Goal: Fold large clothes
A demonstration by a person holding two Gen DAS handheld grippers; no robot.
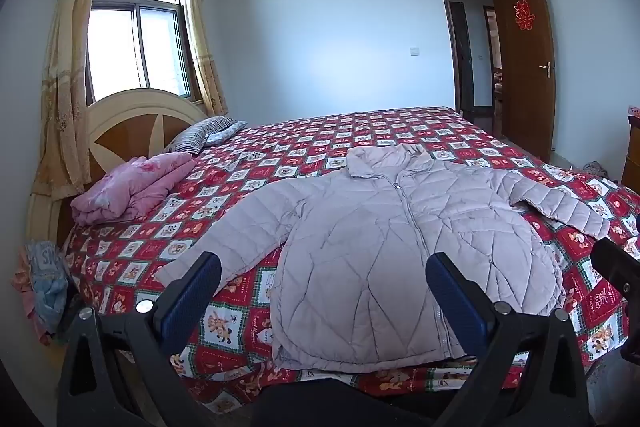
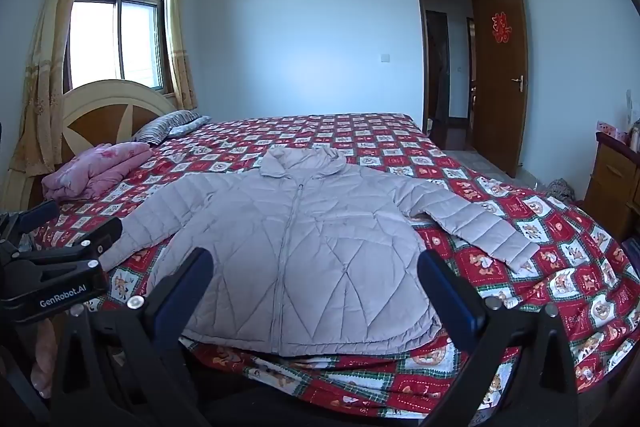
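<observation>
A pale lilac quilted jacket [image 1: 376,239] lies flat and zipped on the bed, collar away from me, both sleeves spread out; it also shows in the right wrist view [image 2: 304,251]. My left gripper [image 1: 324,291] is open and empty, held above the jacket's hem near the bed's front edge. My right gripper [image 2: 316,287] is open and empty, also over the hem. The left gripper's body [image 2: 60,267] shows at the left of the right wrist view; the right gripper's body [image 1: 616,267] shows at the right edge of the left wrist view.
The bed has a red patterned cover [image 1: 320,147]. A folded pink quilt [image 1: 132,187] and striped pillows [image 1: 204,135] lie by the headboard [image 1: 136,123]. A wooden cabinet [image 2: 612,183] stands at the right. An open door [image 2: 500,67] is at the back right.
</observation>
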